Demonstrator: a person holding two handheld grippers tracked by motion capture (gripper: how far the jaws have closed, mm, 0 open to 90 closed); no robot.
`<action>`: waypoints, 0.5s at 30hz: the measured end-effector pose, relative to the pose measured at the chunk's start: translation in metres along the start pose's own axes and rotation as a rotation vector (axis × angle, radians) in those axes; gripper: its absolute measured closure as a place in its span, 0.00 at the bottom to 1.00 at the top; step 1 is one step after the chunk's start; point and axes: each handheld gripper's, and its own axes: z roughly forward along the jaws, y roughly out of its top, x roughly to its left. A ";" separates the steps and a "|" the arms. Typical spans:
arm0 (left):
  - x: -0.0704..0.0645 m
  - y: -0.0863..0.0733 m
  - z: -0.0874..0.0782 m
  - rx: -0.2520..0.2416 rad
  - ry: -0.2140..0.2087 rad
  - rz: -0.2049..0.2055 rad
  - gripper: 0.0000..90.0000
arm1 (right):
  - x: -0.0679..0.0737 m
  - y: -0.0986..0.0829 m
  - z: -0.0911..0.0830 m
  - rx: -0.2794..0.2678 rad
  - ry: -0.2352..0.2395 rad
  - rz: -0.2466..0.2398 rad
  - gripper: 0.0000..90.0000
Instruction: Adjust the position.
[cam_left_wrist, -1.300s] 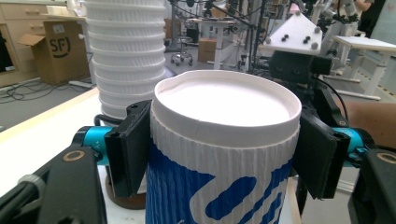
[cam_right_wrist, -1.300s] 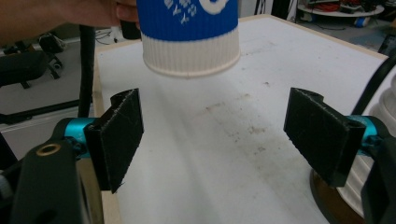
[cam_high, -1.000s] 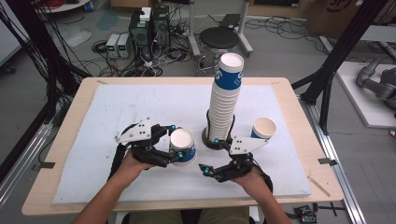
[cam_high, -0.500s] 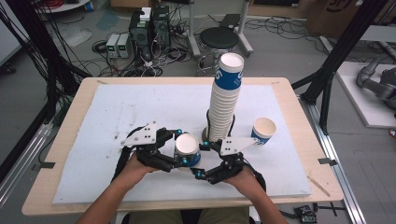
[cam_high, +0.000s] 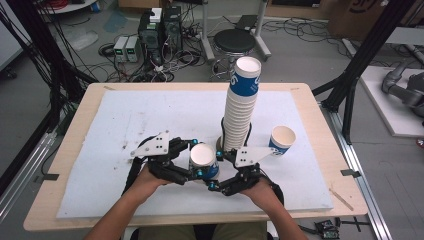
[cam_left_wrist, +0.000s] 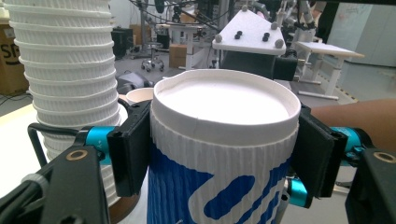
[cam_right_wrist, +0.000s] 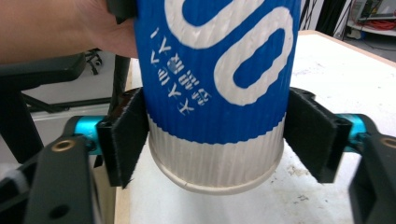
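A blue and white paper cup (cam_high: 202, 156) hangs upright just above the white mat (cam_high: 125, 120), near the table's front. My left gripper (cam_high: 198, 158) is shut on it just below the rim, its pads (cam_left_wrist: 130, 149) pressed to both sides of the cup (cam_left_wrist: 224, 140). My right gripper (cam_high: 215, 170) comes in from the right and lower down. In the right gripper view both of its pads (cam_right_wrist: 128, 135) lie against the white bottom band of the cup (cam_right_wrist: 215, 70). The cup's base floats clear of the mat.
A tall stack of the same cups (cam_high: 240, 105) stands just behind the grippers, close to the held cup. One loose cup (cam_high: 281, 140) stands upright to the right of the stack. The wooden table edge (cam_high: 55, 210) rings the mat.
My left gripper has carried the cup rightward toward the right gripper. The right gripper has moved left and now has its jaws around the cup's base.
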 end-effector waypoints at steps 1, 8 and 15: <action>0.000 0.000 0.000 0.002 -0.001 0.001 0.33 | 0.000 0.001 0.000 0.003 -0.004 -0.008 0.31; -0.001 0.000 -0.003 0.032 0.009 -0.005 0.32 | 0.001 0.006 -0.001 0.059 -0.004 -0.038 0.34; 0.001 0.004 -0.008 0.132 0.020 -0.045 0.16 | -0.003 0.015 -0.007 0.141 -0.018 -0.058 0.34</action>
